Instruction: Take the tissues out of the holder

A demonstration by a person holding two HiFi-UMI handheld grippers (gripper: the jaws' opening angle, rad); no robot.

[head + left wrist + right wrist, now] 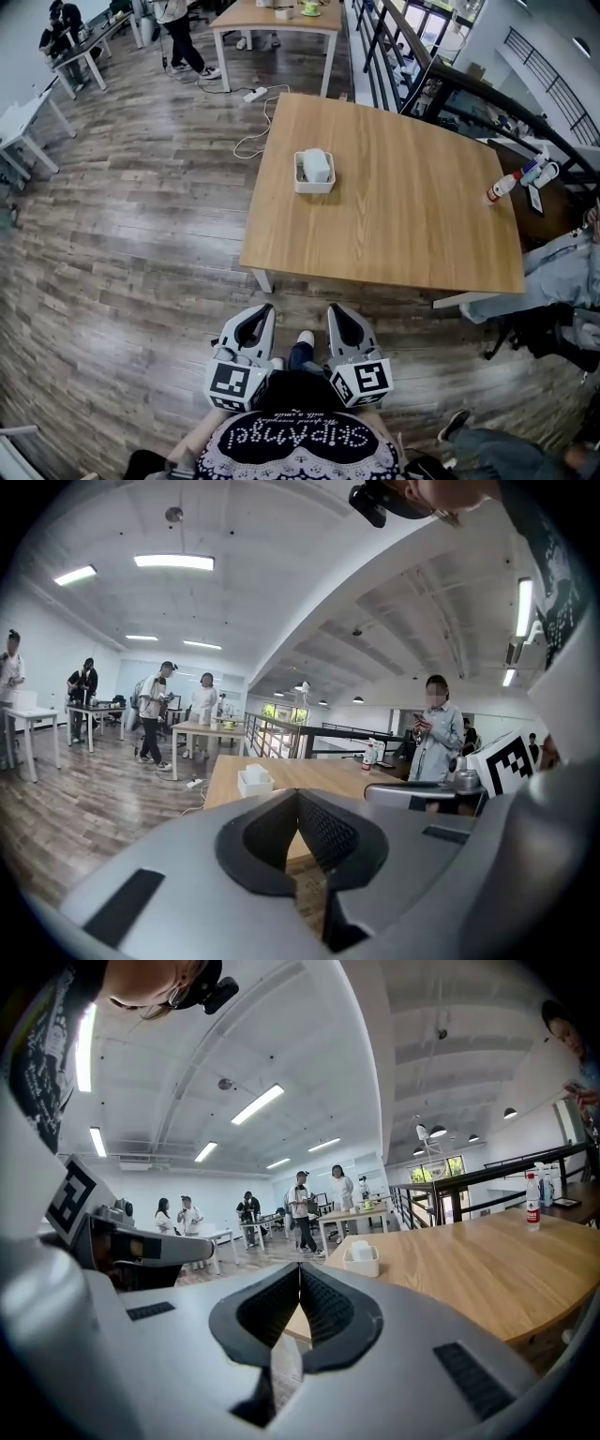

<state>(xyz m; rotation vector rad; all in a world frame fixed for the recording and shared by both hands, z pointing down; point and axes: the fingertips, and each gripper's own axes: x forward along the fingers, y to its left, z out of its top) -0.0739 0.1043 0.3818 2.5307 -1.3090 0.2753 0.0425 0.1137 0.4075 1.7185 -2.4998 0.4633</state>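
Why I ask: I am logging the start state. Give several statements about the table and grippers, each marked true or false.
The tissues sit in the holder on the wooden table. True.
The left gripper grips the tissues. False: its jaws are together on nothing, short of the table.
The right gripper has its jaws together. True.
The bottle touches the holder. False: it stands apart, near the table's edge at the head view's right.
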